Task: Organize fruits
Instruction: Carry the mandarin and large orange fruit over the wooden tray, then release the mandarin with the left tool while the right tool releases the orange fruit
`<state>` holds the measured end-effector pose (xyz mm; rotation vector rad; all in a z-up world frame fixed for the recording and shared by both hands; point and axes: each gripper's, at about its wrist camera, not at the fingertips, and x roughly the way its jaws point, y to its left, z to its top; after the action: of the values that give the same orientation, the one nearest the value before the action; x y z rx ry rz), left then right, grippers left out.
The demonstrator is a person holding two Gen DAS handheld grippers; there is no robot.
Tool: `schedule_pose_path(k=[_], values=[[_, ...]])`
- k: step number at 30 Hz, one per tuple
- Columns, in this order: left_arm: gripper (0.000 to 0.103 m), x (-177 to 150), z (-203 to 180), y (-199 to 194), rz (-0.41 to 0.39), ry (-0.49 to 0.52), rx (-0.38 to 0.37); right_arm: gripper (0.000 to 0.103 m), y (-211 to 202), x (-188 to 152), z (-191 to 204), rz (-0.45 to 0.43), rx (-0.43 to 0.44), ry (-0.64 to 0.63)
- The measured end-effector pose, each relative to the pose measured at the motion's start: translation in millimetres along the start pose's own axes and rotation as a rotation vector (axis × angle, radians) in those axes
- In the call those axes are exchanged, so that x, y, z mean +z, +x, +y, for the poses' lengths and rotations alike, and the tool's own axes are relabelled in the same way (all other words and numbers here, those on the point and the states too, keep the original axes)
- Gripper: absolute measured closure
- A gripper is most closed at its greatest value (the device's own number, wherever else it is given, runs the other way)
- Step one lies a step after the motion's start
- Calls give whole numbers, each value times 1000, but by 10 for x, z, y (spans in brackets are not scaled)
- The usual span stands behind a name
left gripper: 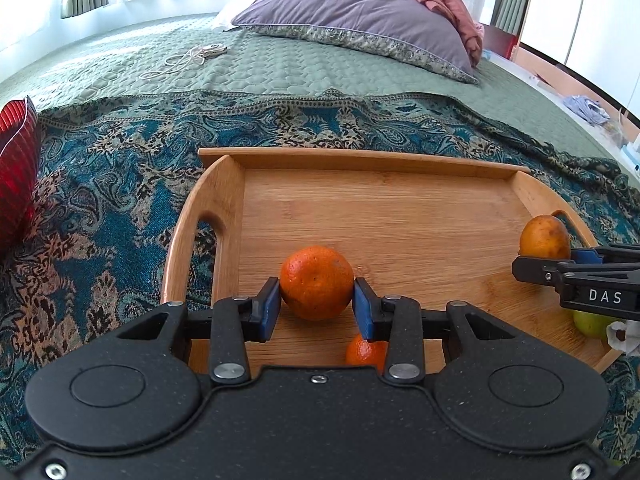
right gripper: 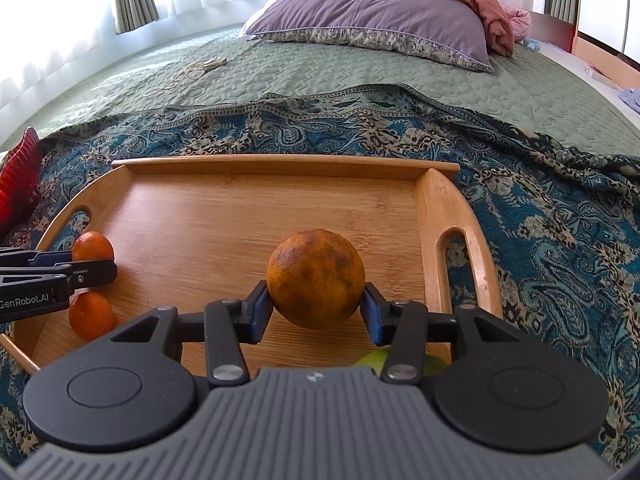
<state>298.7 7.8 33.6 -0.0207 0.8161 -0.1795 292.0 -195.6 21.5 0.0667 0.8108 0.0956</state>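
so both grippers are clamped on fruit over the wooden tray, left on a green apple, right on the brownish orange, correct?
Not quite. The left gripper is clamped on a bright orange tangerine, per the left wrist view. The rest holds: right gripper on the brownish orange, over the wooden tray.

The right gripper (right gripper: 316,306) clamps a brown-mottled orange (right gripper: 315,278) between its fingers (right gripper: 261,312) over the tray (right gripper: 280,167). At left, the left gripper (right gripper: 96,270) grips one tangerine (right gripper: 93,246) — another (right gripper: 90,315) lies just beside it. A green fruit (right gripper: 374,358) peeks out below.
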Motion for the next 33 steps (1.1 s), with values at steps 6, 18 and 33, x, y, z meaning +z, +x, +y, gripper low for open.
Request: schedule_pose_path(k=[6, 18, 33], values=[[67, -5, -6, -1, -3, 5, 1, 52, 21, -12, 23, 6, -2, -6], [66, -13, -5, -11, -7, 14, 5, 51, 46, -45, 63, 10, -5, -14], [27, -273, -209, -761, -177, 134, -6, 19, -544, -279, 143, -157, 17, -74]])
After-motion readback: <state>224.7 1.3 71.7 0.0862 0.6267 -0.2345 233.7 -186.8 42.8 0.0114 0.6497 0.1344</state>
